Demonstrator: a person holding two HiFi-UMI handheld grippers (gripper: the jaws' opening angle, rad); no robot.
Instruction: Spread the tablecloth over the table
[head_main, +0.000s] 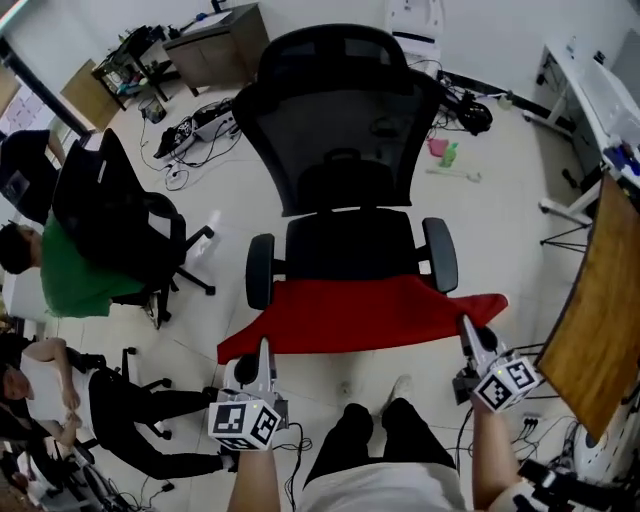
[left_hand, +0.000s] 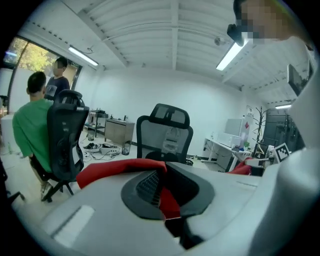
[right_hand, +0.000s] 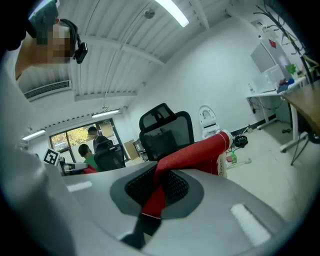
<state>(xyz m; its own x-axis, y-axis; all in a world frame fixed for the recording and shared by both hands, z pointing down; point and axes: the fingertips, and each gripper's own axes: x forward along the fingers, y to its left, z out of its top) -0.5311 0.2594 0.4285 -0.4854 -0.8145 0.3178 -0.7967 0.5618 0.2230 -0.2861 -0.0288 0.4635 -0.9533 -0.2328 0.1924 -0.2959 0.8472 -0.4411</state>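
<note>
A red tablecloth (head_main: 360, 315) hangs stretched in the air between my two grippers, in front of a black office chair. My left gripper (head_main: 264, 346) is shut on its left corner, and in the left gripper view the red cloth (left_hand: 107, 167) runs out from between the closed jaws of the left gripper (left_hand: 162, 189). My right gripper (head_main: 467, 326) is shut on the right corner. In the right gripper view a fold of the cloth (right_hand: 200, 150) leads away from the pinched jaws of the right gripper (right_hand: 159, 189). The wooden table (head_main: 605, 300) stands at the right edge.
The black mesh office chair (head_main: 345, 170) stands directly behind the cloth. A person in green (head_main: 70, 280) sits at a second black chair (head_main: 120, 215) on the left, with others nearby. Cables (head_main: 195, 130) and a cabinet (head_main: 215, 45) lie at the back left, a white desk (head_main: 590, 90) at the back right.
</note>
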